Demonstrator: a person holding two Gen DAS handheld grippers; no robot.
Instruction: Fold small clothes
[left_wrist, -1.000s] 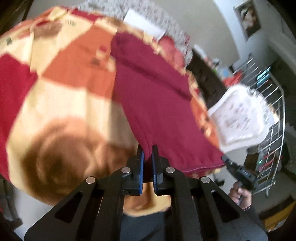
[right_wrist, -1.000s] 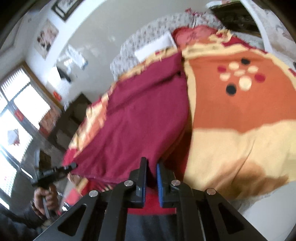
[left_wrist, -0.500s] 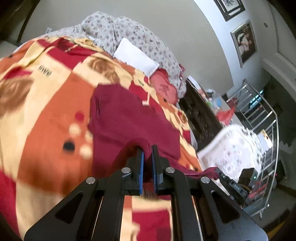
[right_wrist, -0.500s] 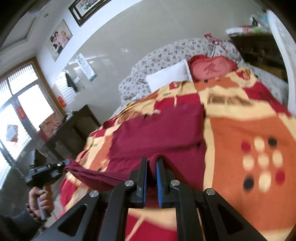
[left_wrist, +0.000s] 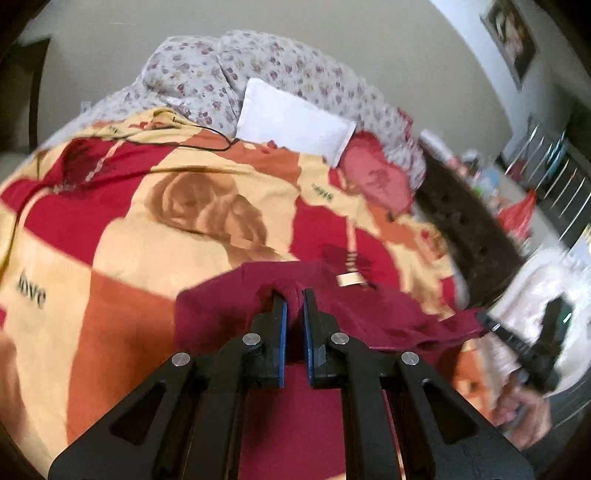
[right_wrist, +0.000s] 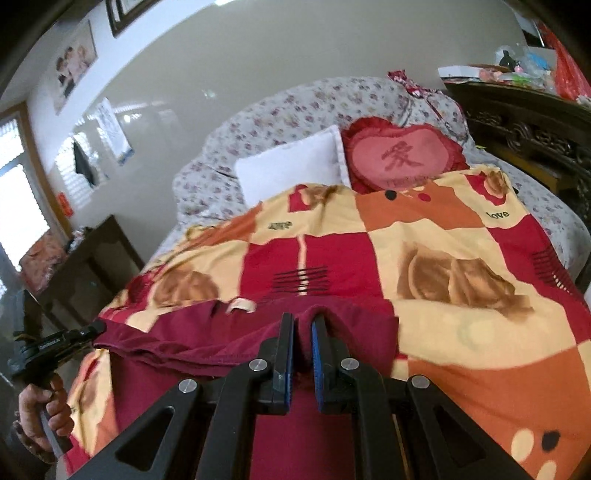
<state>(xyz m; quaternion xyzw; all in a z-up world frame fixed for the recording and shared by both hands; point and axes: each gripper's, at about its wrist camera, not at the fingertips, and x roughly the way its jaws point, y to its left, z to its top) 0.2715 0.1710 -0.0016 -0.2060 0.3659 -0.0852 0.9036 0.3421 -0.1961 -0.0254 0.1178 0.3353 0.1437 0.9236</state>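
Note:
A dark red garment (left_wrist: 229, 306) lies on the patterned blanket (left_wrist: 147, 240) on the bed, doubled over on itself. My left gripper (left_wrist: 294, 295) is shut on a pinch of its cloth. My right gripper (right_wrist: 303, 319) is shut on another pinch of the same garment (right_wrist: 192, 332). The two hold the lifted edge stretched between them over the lower part of the garment. The right gripper shows at the right of the left wrist view (left_wrist: 517, 343), and the left gripper shows at the left of the right wrist view (right_wrist: 55, 345). A pale neck label (right_wrist: 242, 305) shows on the cloth.
A white pillow (right_wrist: 291, 170) and a red heart cushion (right_wrist: 402, 158) lie at the head of the bed. A dark wooden cabinet (right_wrist: 528, 122) stands at the right, a dark dresser (right_wrist: 88, 258) at the left. A black cable (left_wrist: 207, 136) crosses the blanket.
Both grippers have carried the garment's near edge up and forward toward the head of the bed, doubling the garment over itself. The views have tilted up from the blanket to the pillows.

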